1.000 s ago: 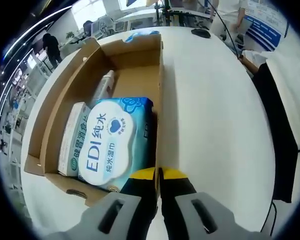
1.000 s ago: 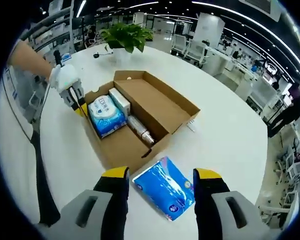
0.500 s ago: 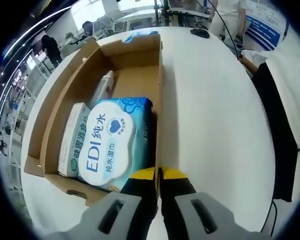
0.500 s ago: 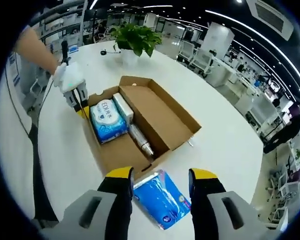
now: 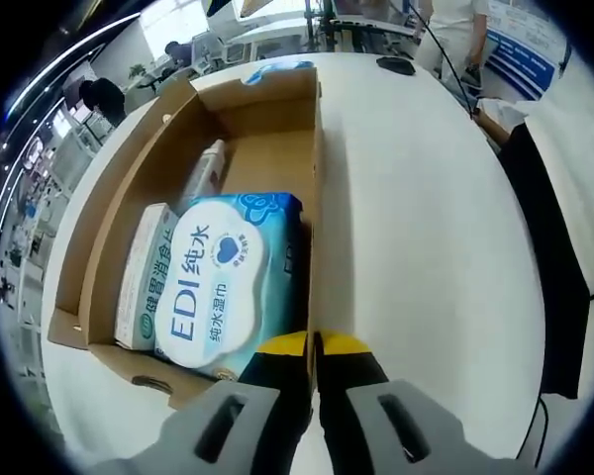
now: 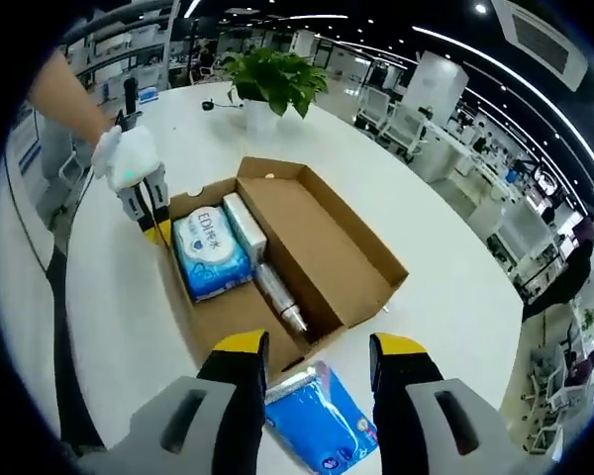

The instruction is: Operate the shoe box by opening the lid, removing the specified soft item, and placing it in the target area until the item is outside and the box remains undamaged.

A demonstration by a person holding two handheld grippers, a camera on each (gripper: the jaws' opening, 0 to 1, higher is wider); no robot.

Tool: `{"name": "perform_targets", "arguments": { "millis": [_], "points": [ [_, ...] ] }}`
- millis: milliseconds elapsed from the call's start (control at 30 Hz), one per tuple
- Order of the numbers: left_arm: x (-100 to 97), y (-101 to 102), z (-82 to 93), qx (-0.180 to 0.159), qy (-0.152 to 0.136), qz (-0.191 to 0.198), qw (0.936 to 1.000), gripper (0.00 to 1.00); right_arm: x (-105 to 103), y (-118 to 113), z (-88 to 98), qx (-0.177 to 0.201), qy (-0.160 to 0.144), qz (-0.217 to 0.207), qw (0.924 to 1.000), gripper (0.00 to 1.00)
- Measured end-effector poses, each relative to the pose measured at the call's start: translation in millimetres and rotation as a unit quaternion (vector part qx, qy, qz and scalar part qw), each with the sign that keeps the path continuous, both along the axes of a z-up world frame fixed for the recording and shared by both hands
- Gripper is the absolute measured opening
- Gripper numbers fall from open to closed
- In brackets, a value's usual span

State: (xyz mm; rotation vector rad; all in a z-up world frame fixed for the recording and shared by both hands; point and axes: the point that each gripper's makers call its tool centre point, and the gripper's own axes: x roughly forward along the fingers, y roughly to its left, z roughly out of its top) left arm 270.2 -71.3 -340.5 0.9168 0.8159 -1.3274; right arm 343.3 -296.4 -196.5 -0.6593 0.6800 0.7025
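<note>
1. Two grippers in play. Left gripper [image 5: 314,341]: jaws pressed together on the near wall of the shoe box [image 5: 315,168], pinning it to the white table [image 5: 426,228]. Also visible from the right gripper view, left gripper [image 6: 154,230] at the box's far-left corner.
2. Right gripper [image 6: 315,346]: jaws apart, holding nothing. Blue soft pack [image 6: 319,421] lies on the table between and just below its jaw tips, outside the box, touching or just beside the box's near end.
3. Just past the left jaws, inside the box: wet wipes pack [image 5: 223,277], a slim carton [image 5: 144,272] against its left side, then a bottle [image 5: 204,170] further in. Far half of the box is bare cardboard.
4. Beyond the far end of the box: potted plant [image 6: 277,79] on the table.
5. Risk: the left clamp is on thin cardboard. Any twist or pull could crease or tear the wall, my read. If the right gripper drops back down it could shove the pack against the box.
6. Versus a second ago: left gripper view unchanged, the clamp holds. Right gripper has lifted and pulled back; the pack sits lower in its view, the box more central.
</note>
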Motion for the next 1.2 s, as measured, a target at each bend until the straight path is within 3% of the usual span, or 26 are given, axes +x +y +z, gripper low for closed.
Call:
{"name": "perform_targets", "arguments": {
  "millis": [67, 100, 133, 200, 233, 300, 533, 600, 733, 833, 1033, 1067, 1200],
  "points": [
    [0.0, -0.1, -0.3, 0.001, 0.001, 0.000, 1.0000, 0.01, 2.4, 1.0, -3.7, -0.013, -0.001, 0.007, 0.9999, 0.31],
    [0.0, -0.2, -0.2, 0.001, 0.001, 0.000, 1.0000, 0.01, 11.5, -5.1, -2.6, -0.043, -0.030, 0.005, 0.9986, 0.30],
    [-0.2, 0.0, -0.1, 0.000, 0.002, 0.001, 1.0000, 0.01, 14.6, -8.3, -3.8, -0.056, -0.040, -0.001, 0.9976, 0.23],
    [-0.3, 0.1, 0.1, 0.000, 0.001, 0.002, 1.0000, 0.01, 13.9, -6.4, -12.1, -0.037, -0.030, -0.039, 0.9981, 0.15],
    [-0.3, 0.1, 0.2, -0.001, 0.000, 0.003, 1.0000, 0.01, 12.8, 7.7, -18.8, -0.017, -0.028, -0.010, 0.9994, 0.18],
    [-0.1, 0.0, 0.1, -0.001, -0.001, 0.003, 1.0000, 0.01, 12.5, 11.2, -23.4, -0.018, -0.028, -0.011, 0.9994, 0.24],
    [-0.3, -0.5, 0.3, -0.001, -0.001, 0.003, 1.0000, 0.01, 19.1, 19.8, -30.6, -0.016, -0.033, 0.007, 0.9993, 0.27],
    [-0.4, -0.5, 0.8, 0.000, -0.001, 0.002, 1.0000, 0.01, 16.0, 25.1, -40.6, 0.000, -0.006, 0.012, 0.9999, 0.27],
    [-0.1, -0.3, 0.6, 0.000, -0.001, 0.003, 1.0000, 0.01, 19.3, 23.1, -58.1, -0.055, -0.001, 0.039, 0.9977, 0.31],
    [-0.5, -0.5, 1.1, 0.000, -0.001, 0.003, 1.0000, 0.01, 19.8, 29.7, -61.5, -0.044, 0.008, 0.044, 0.9980, 0.31],
    [-0.8, -0.7, 1.3, 0.000, 0.000, 0.004, 1.0000, 0.01, 23.8, 34.2, -74.7, -0.064, 0.017, 0.065, 0.9957, 0.33],
    [-1.0, -0.8, 1.7, 0.000, 0.000, 0.004, 1.0000, 0.01, 25.4, 34.5, -77.1, -0.078, 0.013, 0.076, 0.9940, 0.34],
    [-0.9, -1.5, 1.7, -0.001, 0.000, 0.003, 1.0000, 0.01, 21.7, 36.9, -88.5, -0.116, 0.043, 0.121, 0.9849, 0.33]
  ]
}}
